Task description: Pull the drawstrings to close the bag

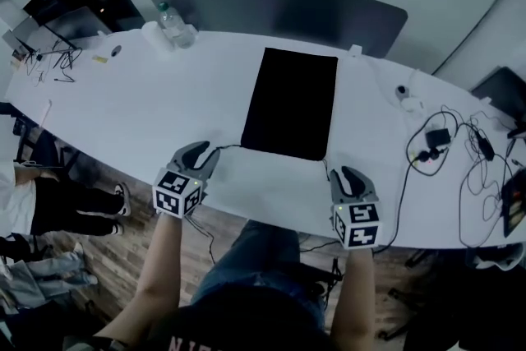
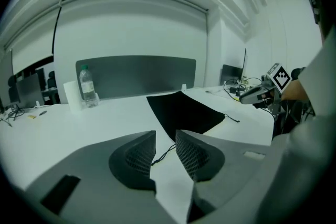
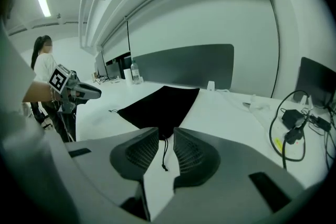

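Bag (image 1: pixel 289 103): matt blk cloth, no shine. Table (image 1: pixel 148 107): smooth white, slight sheen. Left gripper (image 2: pixel 166 136) pads (image 2: pixel 140 153): matt grey plastic w/ cross-hatch. Bottle (image 1: pixel 174 25): clear plastic. Floor (image 1: pixel 107 251): wood planks.

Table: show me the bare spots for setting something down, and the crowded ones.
Widest bare patch: table left of the black bag, between the water bottle and the left gripper. A narrower strip lies right of the bag, before the cables. Crowded: the right end and far-left corner.
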Demonstrator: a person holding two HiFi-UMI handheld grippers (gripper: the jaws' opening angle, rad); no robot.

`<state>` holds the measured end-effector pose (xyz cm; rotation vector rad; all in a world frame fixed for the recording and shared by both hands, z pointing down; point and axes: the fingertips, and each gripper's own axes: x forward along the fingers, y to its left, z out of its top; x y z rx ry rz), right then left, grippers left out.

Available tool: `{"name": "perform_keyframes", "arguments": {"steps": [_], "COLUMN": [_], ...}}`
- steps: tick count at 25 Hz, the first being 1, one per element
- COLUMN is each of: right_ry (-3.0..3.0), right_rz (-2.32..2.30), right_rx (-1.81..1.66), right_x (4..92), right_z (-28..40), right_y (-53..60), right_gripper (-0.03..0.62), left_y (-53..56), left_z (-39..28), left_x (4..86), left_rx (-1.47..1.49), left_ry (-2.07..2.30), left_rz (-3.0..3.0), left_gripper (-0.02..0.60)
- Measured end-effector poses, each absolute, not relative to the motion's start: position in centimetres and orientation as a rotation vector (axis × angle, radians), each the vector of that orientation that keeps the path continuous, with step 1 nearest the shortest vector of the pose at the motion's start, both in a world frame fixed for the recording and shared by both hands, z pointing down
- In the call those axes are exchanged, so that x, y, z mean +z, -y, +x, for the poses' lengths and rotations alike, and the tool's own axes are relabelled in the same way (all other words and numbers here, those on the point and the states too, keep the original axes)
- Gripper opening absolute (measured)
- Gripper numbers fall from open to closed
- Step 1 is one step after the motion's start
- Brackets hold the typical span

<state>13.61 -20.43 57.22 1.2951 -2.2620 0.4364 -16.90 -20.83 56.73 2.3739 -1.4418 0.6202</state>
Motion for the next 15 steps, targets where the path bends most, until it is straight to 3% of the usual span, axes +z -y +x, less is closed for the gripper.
{"name": "perform_keyframes", "arguments": {"steps": [15], "right_ry": [2.045], "right_rz": [1.175], "right_rx": [0.579], "right_x": [65.3], "right_z": [13.3], "right_y": [19.5], "right_gripper": [0.116], "left_y": [22.8], "left_z": [-17.2], "left_x": [65.2], "left_rx": [1.078], "left_ry": [0.993], "left_rz": [2.438], "left_gripper": [0.140]}}
